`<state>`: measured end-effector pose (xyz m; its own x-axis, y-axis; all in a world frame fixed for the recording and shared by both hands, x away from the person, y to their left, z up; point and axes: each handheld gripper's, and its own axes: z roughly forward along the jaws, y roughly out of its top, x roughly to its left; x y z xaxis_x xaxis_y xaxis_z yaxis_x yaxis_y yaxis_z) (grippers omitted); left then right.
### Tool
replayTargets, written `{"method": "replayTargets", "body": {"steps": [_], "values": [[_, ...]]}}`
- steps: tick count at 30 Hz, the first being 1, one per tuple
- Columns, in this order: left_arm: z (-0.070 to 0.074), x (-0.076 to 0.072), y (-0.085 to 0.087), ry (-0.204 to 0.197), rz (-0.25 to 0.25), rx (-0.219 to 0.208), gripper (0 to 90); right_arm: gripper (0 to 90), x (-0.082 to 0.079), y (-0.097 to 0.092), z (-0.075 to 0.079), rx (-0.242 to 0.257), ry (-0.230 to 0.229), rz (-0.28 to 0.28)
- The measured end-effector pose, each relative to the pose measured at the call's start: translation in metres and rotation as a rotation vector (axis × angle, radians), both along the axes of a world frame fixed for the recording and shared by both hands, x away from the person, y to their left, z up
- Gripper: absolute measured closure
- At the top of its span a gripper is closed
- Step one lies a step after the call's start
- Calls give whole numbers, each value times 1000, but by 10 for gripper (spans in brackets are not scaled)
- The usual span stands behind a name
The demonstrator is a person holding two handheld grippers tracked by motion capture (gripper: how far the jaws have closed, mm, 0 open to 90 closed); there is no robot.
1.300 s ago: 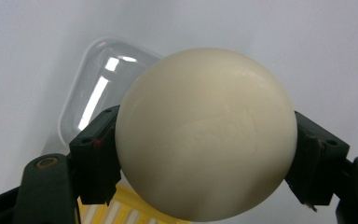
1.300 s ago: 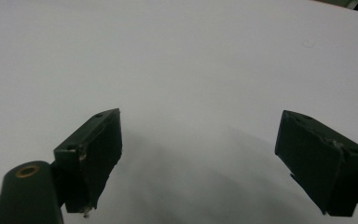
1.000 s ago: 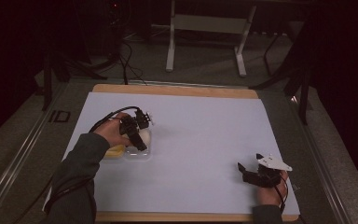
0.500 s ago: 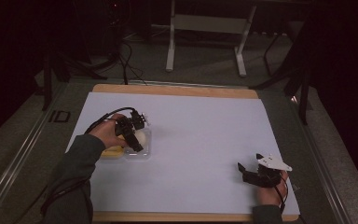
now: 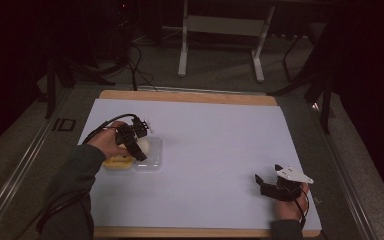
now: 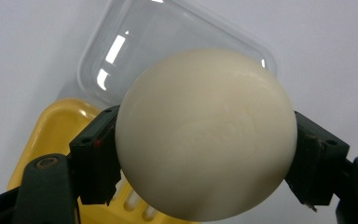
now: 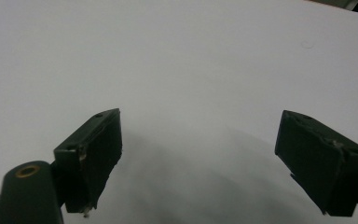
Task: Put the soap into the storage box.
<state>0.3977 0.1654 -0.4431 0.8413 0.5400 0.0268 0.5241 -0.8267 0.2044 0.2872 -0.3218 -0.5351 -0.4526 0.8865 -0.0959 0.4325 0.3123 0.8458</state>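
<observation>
Left gripper point(image 6: 205, 158) jaws clamp a cream soap point(image 6: 205, 135), seemingly above the yellow dish point(image 6: 56, 135).

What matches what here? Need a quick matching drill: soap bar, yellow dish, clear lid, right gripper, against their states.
Things:
1. soap bar
2. yellow dish
3. clear lid
4. right gripper

States:
A. jaws open, nothing between them
B. lying on the white sheet beside the yellow dish
C. clamped between the left gripper's jaws
D. slotted base, partly hidden behind the soap

Pairs: 1-C, 2-D, 3-B, 4-A
</observation>
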Motion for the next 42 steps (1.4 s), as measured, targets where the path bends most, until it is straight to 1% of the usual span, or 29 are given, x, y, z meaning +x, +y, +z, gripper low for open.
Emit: {"method": "replayTargets", "body": {"steps": [4, 14, 15, 19, 22, 23, 25, 27, 29, 30, 33, 37, 42], "values": [[0, 0, 6, -3, 13, 4, 238, 148, 0, 0, 0, 0, -1, 1], [-5, 0, 22, 7, 52, 18, 237, 148, 0, 0, 0, -2, -2, 0], [-6, 1, 23, 5, 58, 16, 238, 148, 0, 0, 0, -2, -2, 0], [-6, 0, 30, -10, 77, 35, 237, 148, 0, 0, 0, -3, -3, -1], [-7, 1, 36, -9, 93, 32, 238, 148, 0, 0, 0, -5, -3, -1], [-8, 1, 38, -11, 91, 39, 237, 148, 0, 0, 0, -5, -3, 0], [-10, 1, 41, -11, 105, 42, 237, 148, 0, 0, 0, -3, -4, -2], [-13, 3, 43, -10, 109, 63, 237, 148, 0, 0, 0, -4, -4, -1], [-17, 5, 44, -8, 110, 114, 237, 148, 0, 0, 0, -4, -4, -1], [-18, 6, 45, -10, 117, 126, 237, 148, 0, 0, 0, -4, -4, -1], [-24, 8, 46, -3, 131, 109, 237, 148, 0, 0, 0, -2, -4, -2], [-33, 10, 48, -11, 150, 115, 237, 148, -1, 1, 0, -4, -4, -2], [-38, 12, 52, -10, 163, 117, 237, 148, -1, 1, 0, -3, -5, -2]]}}
